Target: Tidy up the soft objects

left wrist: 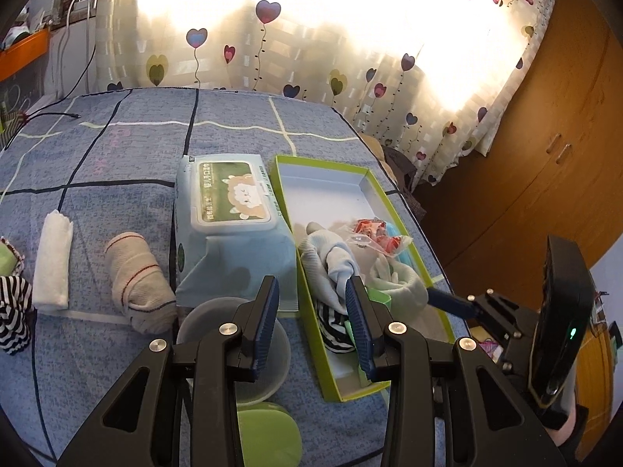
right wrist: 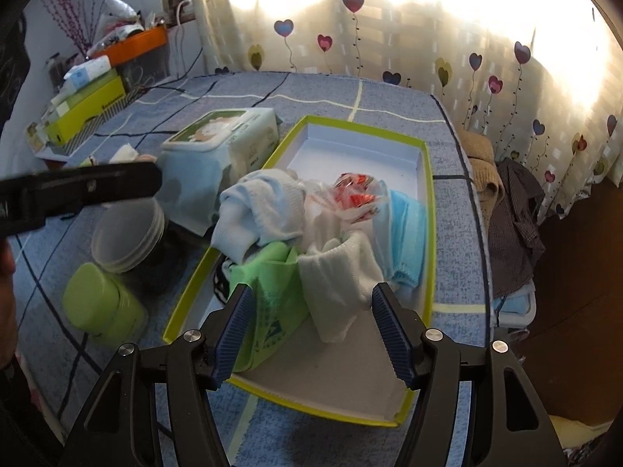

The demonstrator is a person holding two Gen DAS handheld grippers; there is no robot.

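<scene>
Home bedroom: bed (left wrist: 117, 163), heart-print curtains (left wrist: 311, 58).

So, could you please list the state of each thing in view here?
Green-rimmed box: open, partly filled.
Wipes pack: lid shut.
Rolled sock: on the bed, outside the box.
Folded white cloth: outside the box.
Left claw: open, empty.
Right claw: open, empty.

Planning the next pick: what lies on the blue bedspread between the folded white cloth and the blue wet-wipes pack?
A rolled beige sock with red stripes lies between the white cloth and the wipes pack, seen in the left wrist view.
</scene>
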